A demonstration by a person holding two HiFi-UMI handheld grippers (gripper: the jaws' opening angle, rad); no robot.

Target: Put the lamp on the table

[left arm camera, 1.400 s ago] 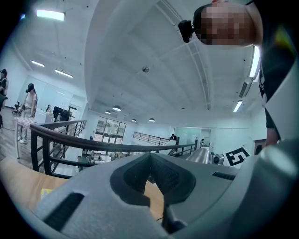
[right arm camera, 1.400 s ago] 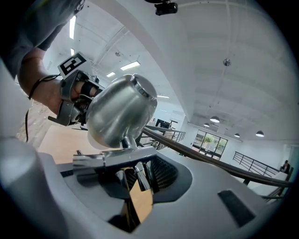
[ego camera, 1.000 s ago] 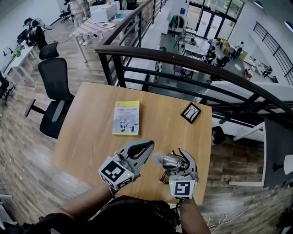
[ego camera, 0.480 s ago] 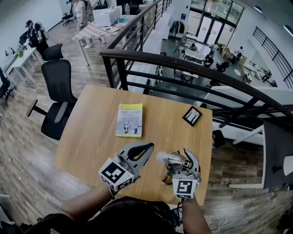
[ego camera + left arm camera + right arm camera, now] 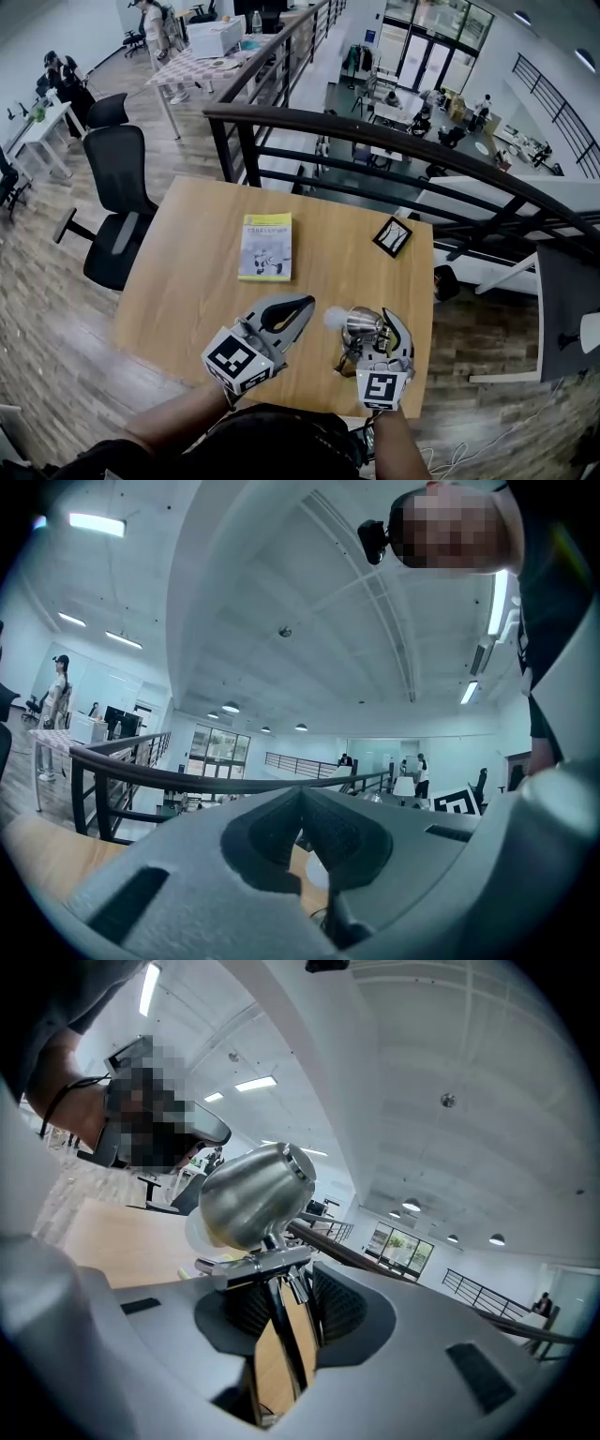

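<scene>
Now my right gripper (image 5: 382,323) has its jaws apart round the lamp (image 5: 359,325) stem, unpinched. The lamp seems to stand by the table (image 5: 178,281) near edge. I'd back straight off without nudging it. Left gripper (image 5: 302,305), closed and empty, hangs there too; book (image 5: 265,246) mid-table, frame (image 5: 392,236) far-right: nothing blocks.

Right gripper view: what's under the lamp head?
Under the lamp head: a bracket and thin stem, running down between the right gripper's open jaws, table showing either side. The base is hidden by the gripper body.
</scene>
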